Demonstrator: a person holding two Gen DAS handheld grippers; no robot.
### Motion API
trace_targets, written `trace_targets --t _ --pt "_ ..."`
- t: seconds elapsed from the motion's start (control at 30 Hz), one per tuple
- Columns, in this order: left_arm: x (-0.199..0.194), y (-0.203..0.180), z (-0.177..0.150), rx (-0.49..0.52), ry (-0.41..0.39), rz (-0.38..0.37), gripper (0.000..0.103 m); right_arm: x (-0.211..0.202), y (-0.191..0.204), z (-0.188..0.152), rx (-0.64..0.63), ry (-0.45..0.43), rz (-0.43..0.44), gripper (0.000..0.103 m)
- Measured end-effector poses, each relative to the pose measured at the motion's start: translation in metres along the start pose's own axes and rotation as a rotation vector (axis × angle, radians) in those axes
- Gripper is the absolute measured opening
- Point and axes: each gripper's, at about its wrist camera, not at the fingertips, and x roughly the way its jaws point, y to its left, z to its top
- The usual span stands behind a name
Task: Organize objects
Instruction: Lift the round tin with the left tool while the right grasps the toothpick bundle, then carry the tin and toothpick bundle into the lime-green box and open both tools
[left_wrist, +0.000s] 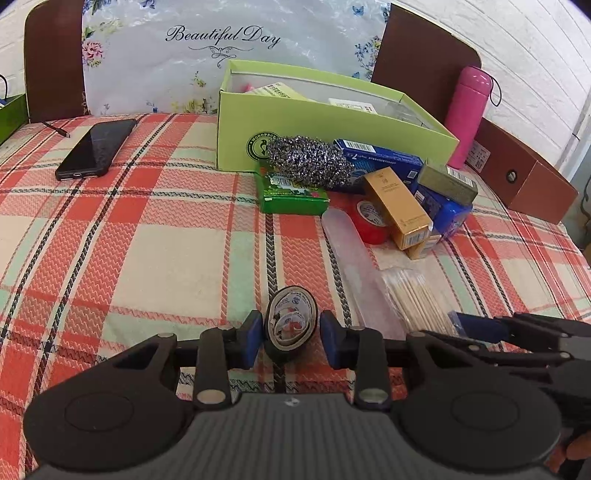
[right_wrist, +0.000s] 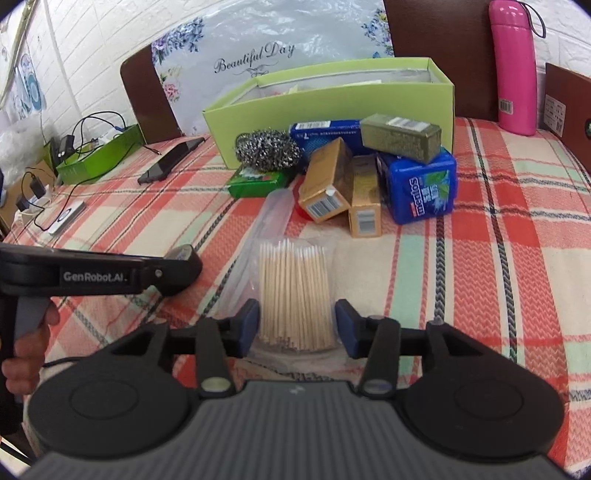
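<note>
Black tape roll (left_wrist: 291, 319) between left gripper (left_wrist: 291, 339) parted jaws, contact unclear, right gripper (right_wrist: 294, 326) spread around cotton swabs (right_wrist: 294, 293).

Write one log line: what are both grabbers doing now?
left gripper: open around black tape roll | right gripper: open around cotton swabs

A black tape roll (left_wrist: 291, 323) stands on edge on the plaid cloth; beside it a clear bag of cotton swabs (right_wrist: 293, 295) lies flat, near the open green box (left_wrist: 332, 129)
</note>
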Motion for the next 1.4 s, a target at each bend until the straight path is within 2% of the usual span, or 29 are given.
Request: trace_targets --t 0.27,0.43,0.57,0.77,0.83,1.13,1.4 --pt "-0.002 0.001 0.0 0.001 0.001 -0.003 0.036 -0.001 0.004 0.0 -0.019 0.003 -0.002 0.051" --pt "0.0 0.0 -0.001 0.019 0.004 -0.004 0.036 0.001 0.006 -0.001 -0.032 0.005 -0.016 0.052" --pt "0.0 0.001 0.0 0.016 0.007 -0.004 0.032 0.001 0.01 -0.003 -0.071 0.003 -0.032 0.035" --pt "-0.009 -0.005 0.004 0.027 0.005 -0.045 0.032 -0.011 0.012 -0.002 -0.073 -0.01 -0.006 0.022" --pt "-0.015 -0.009 0.009 0.034 -0.012 -0.058 0.032 -0.019 0.014 0.0 -0.078 -0.017 0.014 0.021" --pt "-0.037 -0.021 0.046 0.058 -0.11 -0.103 0.032 -0.056 0.016 0.035 -0.093 -0.153 0.038 0.021" --pt "-0.04 -0.034 0.098 0.069 -0.207 -0.117 0.032 -0.058 0.004 0.087 -0.104 -0.265 0.0 0.021"
